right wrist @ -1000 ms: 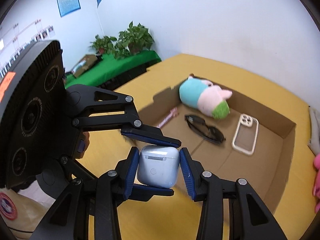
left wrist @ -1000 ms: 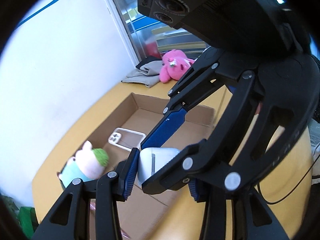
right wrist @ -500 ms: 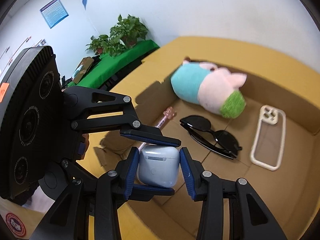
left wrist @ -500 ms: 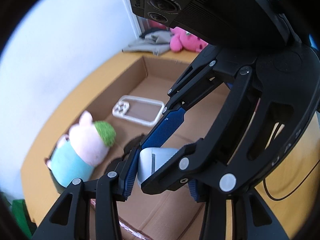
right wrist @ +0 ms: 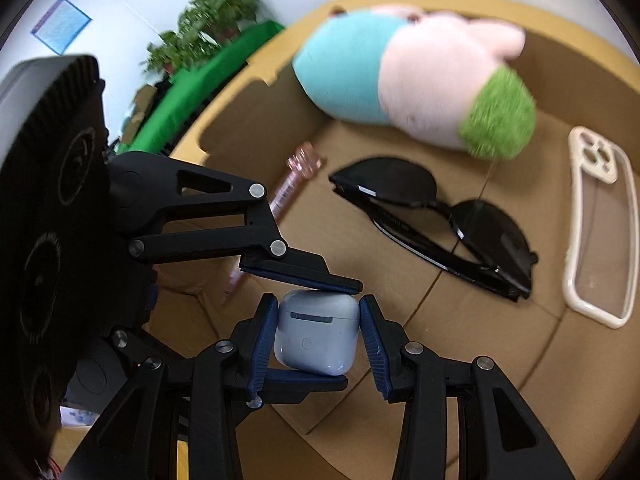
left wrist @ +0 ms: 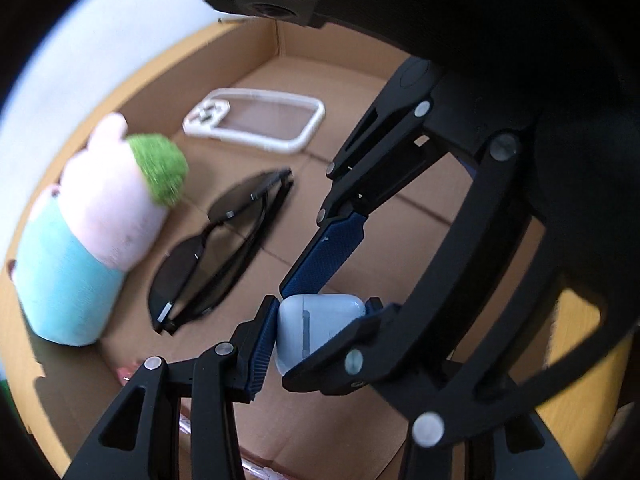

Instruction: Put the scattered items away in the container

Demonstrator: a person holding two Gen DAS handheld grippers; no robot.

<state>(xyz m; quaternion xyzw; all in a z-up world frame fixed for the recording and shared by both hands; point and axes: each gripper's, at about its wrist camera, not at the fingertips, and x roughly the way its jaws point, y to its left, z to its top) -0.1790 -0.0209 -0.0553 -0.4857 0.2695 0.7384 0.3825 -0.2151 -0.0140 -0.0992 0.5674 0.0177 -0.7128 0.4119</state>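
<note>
A white earbuds case (right wrist: 316,334) is held low inside the open cardboard box (right wrist: 540,380). My right gripper (right wrist: 318,336) has a blue pad on each side of it. My left gripper (left wrist: 320,336) is shut on the same case (left wrist: 320,330) from across, one finger (right wrist: 300,272) above it and one below. In the box lie a plush pig (right wrist: 416,80), black sunglasses (right wrist: 436,224), a clear phone case (right wrist: 600,228) and a pink pen (right wrist: 288,192).
The box stands on a yellow table (right wrist: 280,28) by a white wall. A green-covered table with potted plants (right wrist: 208,20) is beyond it. The box floor (left wrist: 400,216) right of the sunglasses (left wrist: 220,252) is bare cardboard.
Both grippers have carried the earbuds case from above the table edge forward and down into the box, close to the sunglasses. The grip on the case looks unchanged.
</note>
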